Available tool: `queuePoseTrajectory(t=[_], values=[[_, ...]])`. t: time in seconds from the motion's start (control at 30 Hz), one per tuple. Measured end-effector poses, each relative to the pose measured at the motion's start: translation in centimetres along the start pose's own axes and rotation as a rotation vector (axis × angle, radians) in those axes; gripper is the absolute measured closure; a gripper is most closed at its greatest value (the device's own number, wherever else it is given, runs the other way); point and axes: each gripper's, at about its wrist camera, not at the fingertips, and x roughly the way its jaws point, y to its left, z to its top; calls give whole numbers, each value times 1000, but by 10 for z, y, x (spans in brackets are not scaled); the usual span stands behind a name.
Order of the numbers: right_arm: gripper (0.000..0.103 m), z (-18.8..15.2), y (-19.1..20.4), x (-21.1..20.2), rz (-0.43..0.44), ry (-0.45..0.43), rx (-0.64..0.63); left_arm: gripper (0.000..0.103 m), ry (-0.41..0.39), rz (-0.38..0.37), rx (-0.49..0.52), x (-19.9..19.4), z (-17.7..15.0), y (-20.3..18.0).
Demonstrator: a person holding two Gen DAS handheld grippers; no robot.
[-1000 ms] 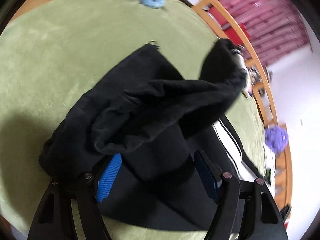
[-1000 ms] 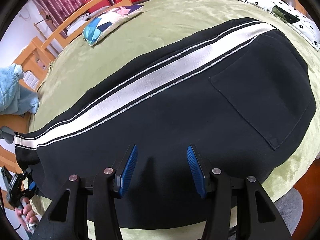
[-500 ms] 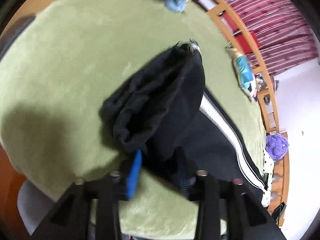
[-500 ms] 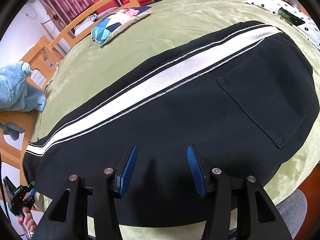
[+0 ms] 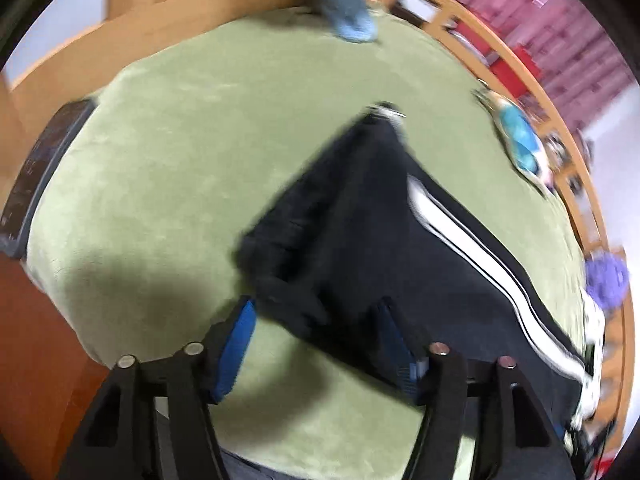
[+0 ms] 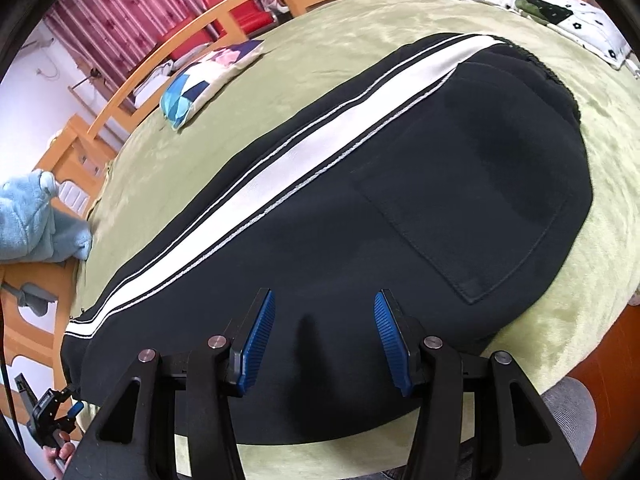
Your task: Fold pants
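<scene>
Surface: a green plush cover [image 6: 360,40] is spreading over a bed, edged on the far side by a wooden rail [image 6: 168,48]. Red patterned curtains [image 6: 132,4] are hanging behind the rail, with a red chair [image 6: 236,8] showing through it. A white wall is standing at far left in the right wrist view.

Task thing: the black pants [image 6: 360,240] are lying flat across the middle of the cover, the white side stripe [image 6: 280,168] running from near left to far right, a back pocket [image 6: 480,240] facing up. In the blurred left wrist view the leg end [image 5: 332,220] is lying bunched and folded over itself near the cover's near edge.

Around: a blue-and-white patterned cushion [image 6: 204,76] is sitting beyond the pants by the rail. A light blue fleece [image 6: 32,220] is draping at far left. A white pillow with black dots [image 6: 560,8] is resting at far right, a purple plush [image 5: 604,276] beside it.

Claws: the left gripper [image 5: 316,344] is hanging over the bunched leg end, its jaws opening, dark fabric showing between them but the pads not pressing it. The right gripper [image 6: 324,340] is hovering over the near edge of the pants, jaws standing apart with nothing clamped.
</scene>
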Motion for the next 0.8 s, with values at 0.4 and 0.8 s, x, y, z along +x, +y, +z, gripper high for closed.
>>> queuePoseTrajectory(t=[0.4, 0.8], values=[[52, -3, 44, 15, -44, 32, -73, 82, 36, -325, -99, 13, 16, 40], [52, -9, 56, 11, -51, 38, -100, 76, 36, -367, -145, 7, 15, 60]])
